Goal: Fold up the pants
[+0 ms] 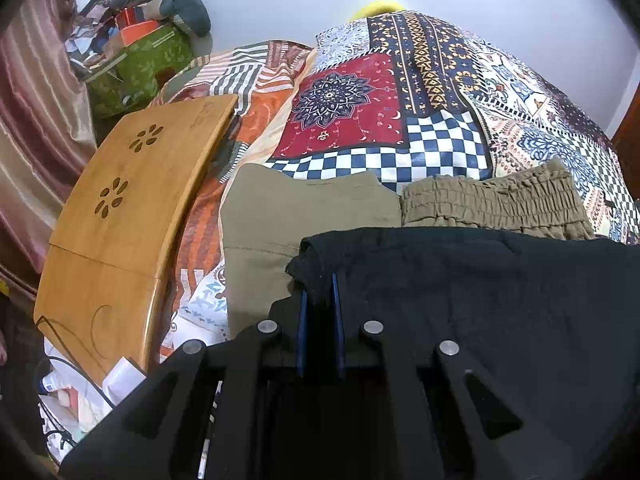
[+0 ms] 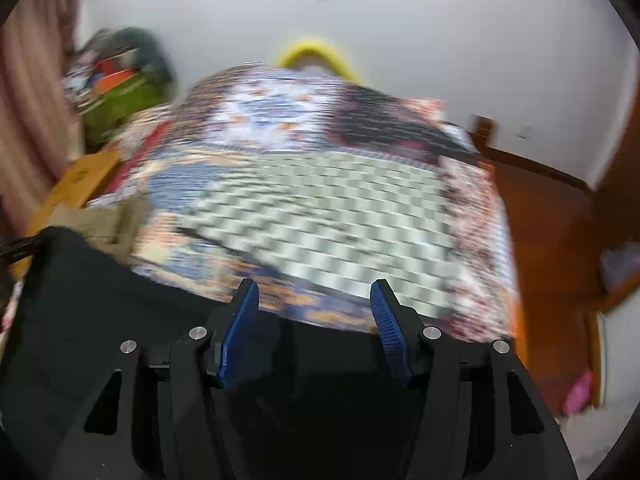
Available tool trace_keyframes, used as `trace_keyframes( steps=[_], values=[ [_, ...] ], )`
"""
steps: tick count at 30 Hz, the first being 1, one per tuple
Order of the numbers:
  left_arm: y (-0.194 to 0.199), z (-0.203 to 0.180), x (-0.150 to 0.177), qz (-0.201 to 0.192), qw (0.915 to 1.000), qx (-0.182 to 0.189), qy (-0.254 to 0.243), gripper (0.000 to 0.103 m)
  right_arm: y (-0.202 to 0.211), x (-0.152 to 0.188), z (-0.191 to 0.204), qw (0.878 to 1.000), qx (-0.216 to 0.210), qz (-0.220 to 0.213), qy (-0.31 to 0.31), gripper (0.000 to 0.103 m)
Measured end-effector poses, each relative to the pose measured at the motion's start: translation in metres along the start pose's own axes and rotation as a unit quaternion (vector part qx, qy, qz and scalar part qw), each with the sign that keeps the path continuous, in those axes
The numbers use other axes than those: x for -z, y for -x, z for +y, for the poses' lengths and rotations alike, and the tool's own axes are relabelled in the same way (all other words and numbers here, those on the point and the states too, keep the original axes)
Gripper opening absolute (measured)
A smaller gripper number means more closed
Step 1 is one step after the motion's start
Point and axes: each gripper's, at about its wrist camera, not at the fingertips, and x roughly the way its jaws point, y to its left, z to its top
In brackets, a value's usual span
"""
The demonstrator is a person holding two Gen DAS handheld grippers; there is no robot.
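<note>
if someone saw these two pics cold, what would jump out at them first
The loud patchwork bedspread fills the middle of both views, red medallion panel beside blue-and-white checks. In the foreground of the left wrist view, the left gripper has its blue fingers pinched on a corner of the black pants, with folded olive pants just beyond. Left of the bed lies a wooden lap tray; the right gripper hangs open over black cloth.

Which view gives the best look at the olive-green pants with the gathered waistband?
Left wrist: the olive-green pants lie sharp beyond the black pants. Right wrist shows only a blurred olive patch at left.
</note>
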Motion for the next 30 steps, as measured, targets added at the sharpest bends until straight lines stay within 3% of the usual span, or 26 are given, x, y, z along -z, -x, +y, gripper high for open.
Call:
trace_keyframes(
  steps=[6,12,22,24,26,30],
  values=[
    [-0.001,0.003,0.001,0.003,1.0,0.008,0.002,0.011,-0.041,-0.012,0.07,0.995,-0.072,0.029,0.057,0.054],
    [-0.005,0.005,0.003,0.006,0.9999,0.014,0.007,0.011,-0.069,-0.014,0.111,0.985,-0.14,0.062,0.083,0.054],
    [-0.017,0.017,-0.011,0.039,0.9968,0.055,0.044,0.015,-0.098,-0.006,0.122,0.978,-0.163,0.096,0.093,0.055],
    [-0.022,0.018,-0.014,0.046,0.9959,0.06,0.05,0.023,-0.099,-0.006,0.122,0.977,-0.167,0.101,0.09,0.055],
    [-0.025,0.019,-0.017,0.046,0.9949,0.067,0.06,0.032,-0.098,-0.005,0.125,0.975,-0.169,0.103,0.097,0.047],
    [-0.034,0.016,-0.019,0.054,0.9947,0.062,0.063,0.032,-0.098,-0.002,0.131,0.973,-0.172,0.106,0.111,0.031]
  ],
)
